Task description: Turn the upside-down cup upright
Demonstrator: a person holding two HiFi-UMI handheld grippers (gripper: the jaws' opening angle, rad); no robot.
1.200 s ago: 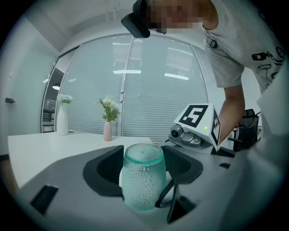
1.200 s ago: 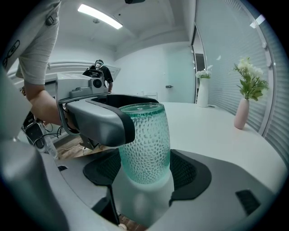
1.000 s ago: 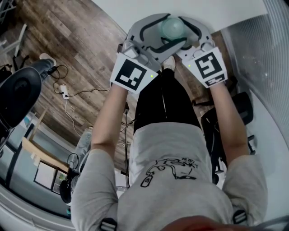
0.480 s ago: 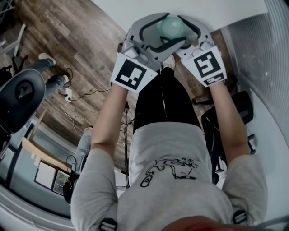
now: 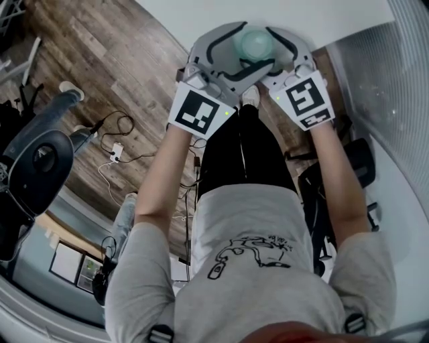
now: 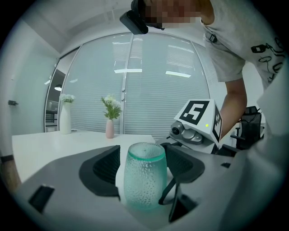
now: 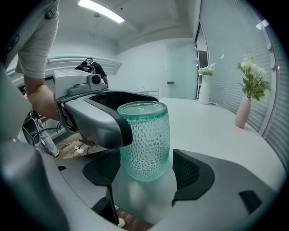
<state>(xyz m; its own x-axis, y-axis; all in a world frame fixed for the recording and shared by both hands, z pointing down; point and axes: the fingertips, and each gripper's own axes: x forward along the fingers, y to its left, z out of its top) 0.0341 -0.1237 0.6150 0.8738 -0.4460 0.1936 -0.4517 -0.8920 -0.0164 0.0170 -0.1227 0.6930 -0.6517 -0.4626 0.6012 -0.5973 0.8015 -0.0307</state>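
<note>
Cup [image 7: 145, 135], pale teal dimpled glass, free between wide-parted jaws of left gripper [image 6: 143, 173], just widened, and right gripper [image 7: 146, 176]

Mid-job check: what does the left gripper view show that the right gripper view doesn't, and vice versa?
Left gripper view only: the black-and-white marker cube on the right gripper. Right gripper view only: the cables on the wood floor, the ceiling light strip, and the grey body of the left gripper, whose jaws have just been opening with the green dimpled glass cup between them. Both: that cup standing on the white table, and the pink vase of flowers.
</note>
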